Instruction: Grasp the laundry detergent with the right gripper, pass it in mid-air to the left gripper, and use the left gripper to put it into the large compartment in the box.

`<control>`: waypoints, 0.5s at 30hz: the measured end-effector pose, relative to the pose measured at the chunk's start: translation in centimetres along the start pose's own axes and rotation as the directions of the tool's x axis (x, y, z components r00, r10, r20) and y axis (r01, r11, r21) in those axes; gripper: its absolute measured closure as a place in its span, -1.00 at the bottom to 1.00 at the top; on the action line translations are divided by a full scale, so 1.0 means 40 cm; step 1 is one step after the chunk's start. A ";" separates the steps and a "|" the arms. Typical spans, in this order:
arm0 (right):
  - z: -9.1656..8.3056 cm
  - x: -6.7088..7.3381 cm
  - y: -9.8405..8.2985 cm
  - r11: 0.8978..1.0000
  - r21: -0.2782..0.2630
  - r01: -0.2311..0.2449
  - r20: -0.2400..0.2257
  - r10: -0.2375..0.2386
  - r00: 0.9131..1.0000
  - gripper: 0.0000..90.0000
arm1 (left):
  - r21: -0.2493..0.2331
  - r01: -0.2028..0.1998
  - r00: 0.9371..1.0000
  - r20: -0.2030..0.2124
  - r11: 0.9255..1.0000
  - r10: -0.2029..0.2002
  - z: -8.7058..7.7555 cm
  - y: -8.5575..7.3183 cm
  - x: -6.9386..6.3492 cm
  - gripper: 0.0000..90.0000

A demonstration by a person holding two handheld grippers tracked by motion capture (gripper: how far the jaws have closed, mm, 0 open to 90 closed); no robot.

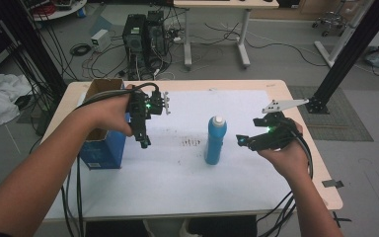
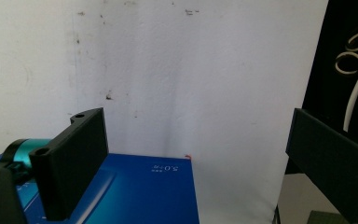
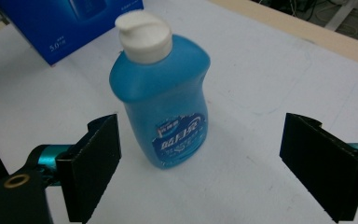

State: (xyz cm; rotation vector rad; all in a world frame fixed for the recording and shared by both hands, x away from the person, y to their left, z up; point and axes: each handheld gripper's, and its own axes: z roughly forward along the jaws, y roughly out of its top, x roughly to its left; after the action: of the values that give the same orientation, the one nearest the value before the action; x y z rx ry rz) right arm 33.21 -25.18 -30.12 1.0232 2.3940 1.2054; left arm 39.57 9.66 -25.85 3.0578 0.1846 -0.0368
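Blue plastic bottle with a white flip cap (image 3: 164,95) stands upright mid-table on the white sheet (image 1: 177,173), ungrasped. The right gripper (image 3: 200,163) (jaws spread wide) is lined up on it; closing remains. The left gripper (image 2: 191,163), also spread, hovers above the blue cardboard box (image 1: 103,148).

Blue box (image 1: 102,148) on table's (image 1: 237,85) left — PC towers (image 1: 145,37) behind.

**One bottle, one box, two grippers**

Count's in: one blue bottle (image 1: 216,140) mid-sheet, a single white cap on top. Left of that bottle, one blue box (image 1: 101,148). Two grippers flank the bottle, left gripper (image 1: 145,140) and right gripper (image 1: 243,140), each with two black jaws.
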 end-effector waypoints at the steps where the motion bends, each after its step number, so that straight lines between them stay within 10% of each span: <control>1: 0.003 0.002 -0.005 1.000 0.007 0.004 -0.004 -0.004 1.000 -0.74 | -0.003 0.003 1.000 -0.002 1.000 -0.003 0.000 -0.001 0.000 -0.88; 15: 0.027 0.024 -0.042 0.998 0.066 0.021 -0.023 -0.019 1.000 -0.74 | 0.000 0.004 1.000 -0.008 1.000 -0.004 -0.001 -0.002 0.001 -0.88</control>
State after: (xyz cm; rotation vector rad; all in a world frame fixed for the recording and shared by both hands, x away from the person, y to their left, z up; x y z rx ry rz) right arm 32.30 -24.56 -32.02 1.0081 2.4710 1.1435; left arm 39.58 9.76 -25.83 3.0583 0.1907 -0.0252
